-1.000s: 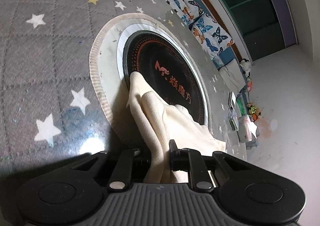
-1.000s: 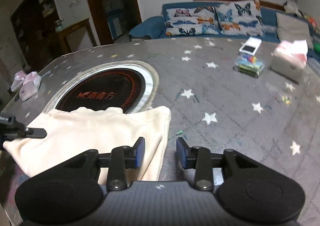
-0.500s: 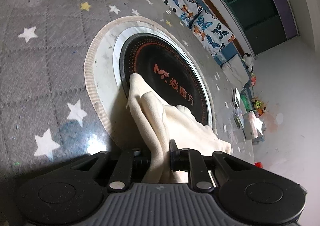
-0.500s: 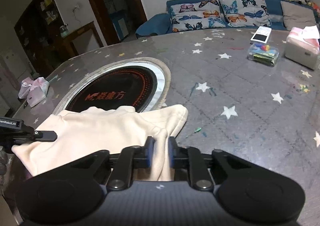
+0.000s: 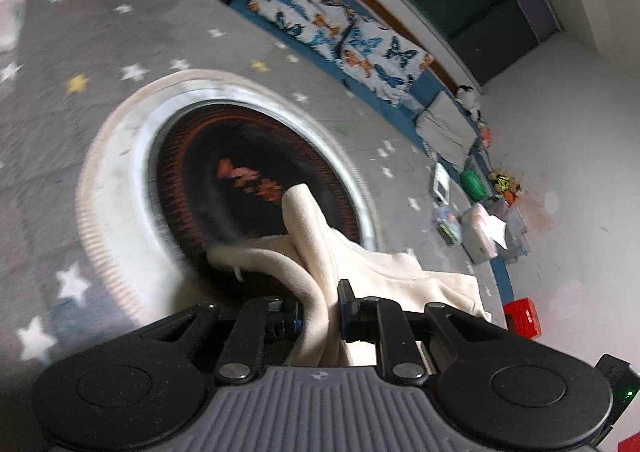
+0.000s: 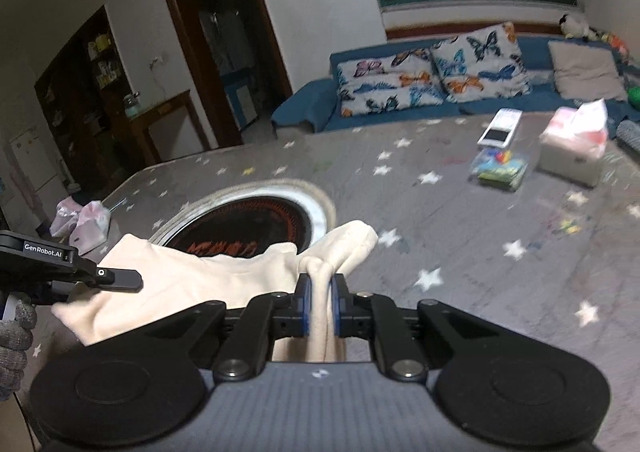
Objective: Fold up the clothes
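Cream garment [image 6: 192,284] hangs bunched between both grippers, draped over the star-patterned surface [image 6: 460,220] at the black round inset's [image 6: 248,224] 6 o'clock edge. Left gripper [image 5: 320,308] has its jaws clamped on a thick roll of the fabric; right gripper [image 6: 320,304] pinches a gathered corner tight. Risk, as a judgement: bunched grips could slip or trap extra layers, leaving a crooked, lumpy fold.

One cream garment [image 6: 192,284], two grippers, left [image 5: 320,312] and right [image 6: 320,302], one round hotplate [image 6: 256,228], two butterfly cushions [image 6: 432,76], one grey pillow [image 6: 584,68], one tissue box [image 6: 572,148], one gloved hand [image 6: 12,348].
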`<state>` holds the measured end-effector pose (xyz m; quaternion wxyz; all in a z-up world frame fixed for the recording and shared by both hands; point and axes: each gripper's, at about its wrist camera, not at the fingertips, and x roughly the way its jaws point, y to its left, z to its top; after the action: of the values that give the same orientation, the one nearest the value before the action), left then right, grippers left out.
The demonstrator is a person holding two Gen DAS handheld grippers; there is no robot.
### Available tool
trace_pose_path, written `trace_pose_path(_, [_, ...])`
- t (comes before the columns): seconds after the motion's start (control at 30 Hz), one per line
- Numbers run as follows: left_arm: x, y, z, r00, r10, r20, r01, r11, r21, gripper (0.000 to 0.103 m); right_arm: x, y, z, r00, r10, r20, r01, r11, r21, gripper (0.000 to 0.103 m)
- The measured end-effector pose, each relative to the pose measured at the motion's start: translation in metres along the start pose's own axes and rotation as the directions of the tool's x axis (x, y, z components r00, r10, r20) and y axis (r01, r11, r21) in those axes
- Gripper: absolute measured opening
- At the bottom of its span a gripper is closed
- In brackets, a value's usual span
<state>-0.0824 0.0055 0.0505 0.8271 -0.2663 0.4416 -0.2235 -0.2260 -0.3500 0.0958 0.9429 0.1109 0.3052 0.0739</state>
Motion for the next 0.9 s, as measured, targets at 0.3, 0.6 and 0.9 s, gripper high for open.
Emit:
trace_pose_path(0.3, [0.037,-0.063,0.001,0.999,-0.043,-0.02,0.045,0.995,0.091,0.014,-0.045,-0.04,0.02,0.988,-0.132,0.086,0.13,0.991,0.026,0.009])
trace_pose_path(0.6, [0.088,-0.11,-0.006,0.997,-0.062,-0.053,0.07,0.984,0.164,0.009,-0.068,-0.095,0.015,0.958,-0.275,0.083,0.268,0.96,0.086,0.009])
trace_pose_path(0.9, [0.118,-0.1,-0.012,0.998,0.02,-0.067,-0.008,0.985,0.171,0.046,-0.063,-0.12,-0.002,0.957,-0.287,0.051,0.277,0.951,0.14,0.009])
